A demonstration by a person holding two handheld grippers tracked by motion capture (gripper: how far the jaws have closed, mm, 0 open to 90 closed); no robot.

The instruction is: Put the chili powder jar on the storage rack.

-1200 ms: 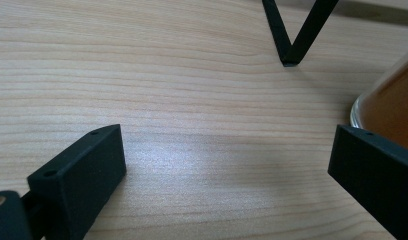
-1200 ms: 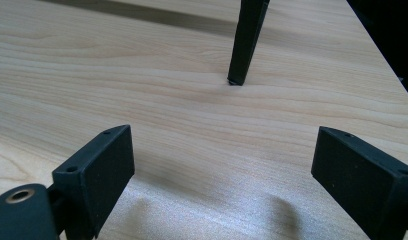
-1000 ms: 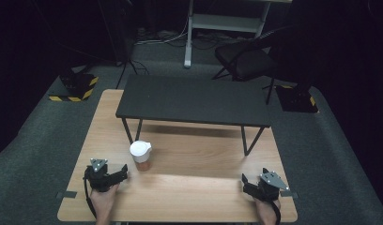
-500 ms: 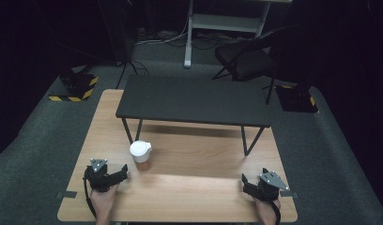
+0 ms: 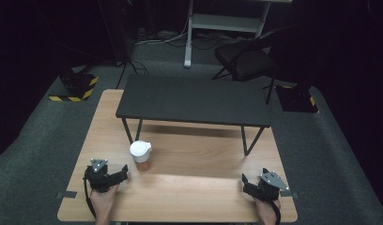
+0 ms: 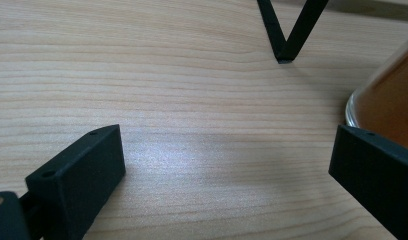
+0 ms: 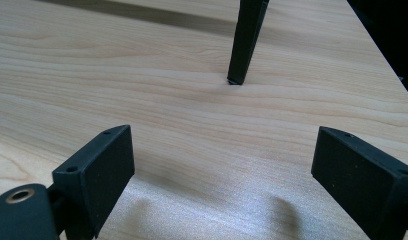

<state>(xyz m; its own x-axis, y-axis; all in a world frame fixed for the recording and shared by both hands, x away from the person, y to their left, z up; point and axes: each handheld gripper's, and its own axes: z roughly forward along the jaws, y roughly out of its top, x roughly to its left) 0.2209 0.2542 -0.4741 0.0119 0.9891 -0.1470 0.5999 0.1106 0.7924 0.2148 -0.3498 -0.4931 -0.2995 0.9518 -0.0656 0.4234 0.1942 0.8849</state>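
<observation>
Two tongs, both resting low on the wooden tabletop (image 5: pixel 189 197), each in a hand, well apart at the near corners. Left tongs (image 5: pixel 120 174): jaws spread wide, holding nothing; bare wood between them in the left gripper view. Lidded cup (image 5: pixel 141 155) with brownish contents stands upright just ahead and right of the left tongs; in the left gripper view its clear wall (image 6: pixel 387 102) sits right behind the right-hand jaw, contact unclear. Right tongs (image 5: pixel 248 183): jaws also wide apart, empty. Black shelf riser (image 5: pixel 194 99) stands on the tabletop beyond both tongs; one of its legs (image 7: pixel 244 40) lands ahead of the right tongs, another ahead of the left.
</observation>
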